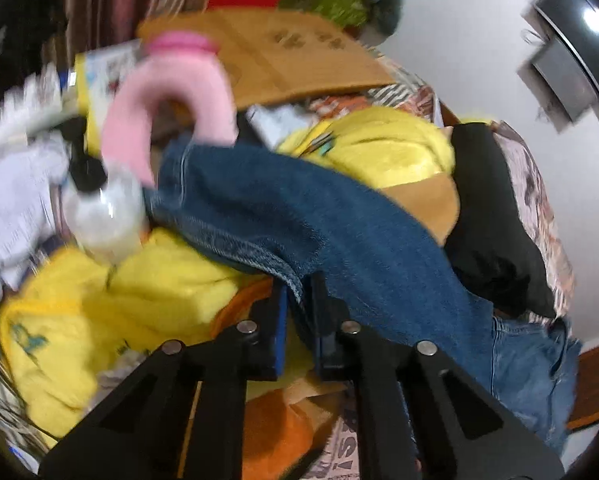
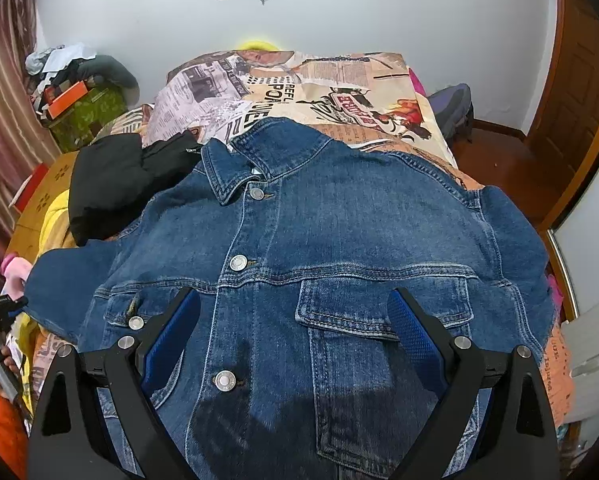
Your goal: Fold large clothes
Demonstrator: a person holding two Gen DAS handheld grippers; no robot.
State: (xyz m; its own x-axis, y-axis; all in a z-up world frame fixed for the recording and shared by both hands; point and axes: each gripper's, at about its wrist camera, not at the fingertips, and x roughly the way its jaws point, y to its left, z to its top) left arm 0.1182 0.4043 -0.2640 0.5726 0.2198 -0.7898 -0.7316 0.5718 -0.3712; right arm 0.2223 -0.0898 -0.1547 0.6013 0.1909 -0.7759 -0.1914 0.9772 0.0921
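Denim fills both views: the denim jacket lies front-up on the bed, collar away from you, buttoned down the middle, which is how you want it before any sleeve comes in. Your left gripper has its jaws drawn narrow and pinched on the jacket's sleeve, the cloth running straight out from between the pads; judging by that pull, you hold it out to the side so you can carry it across the body. Your right gripper hangs wide apart above the jacket's lower front, near the chest pocket flap, gripping nothing; it looks poised to pin the body flat while the sleeve travels, though whether the pads touch the cloth I cannot tell. Watch the clutter beside the sleeve: a black garment lies against the jacket's shoulder, and a yellow garment sits under the sleeve, so either may drag along. As for containers, a green box in the far corner holds an orange box and loose clothing heaped on top. A flattened cardboard sheet lies past the pink ring-shaped plush, holding nothing you need.
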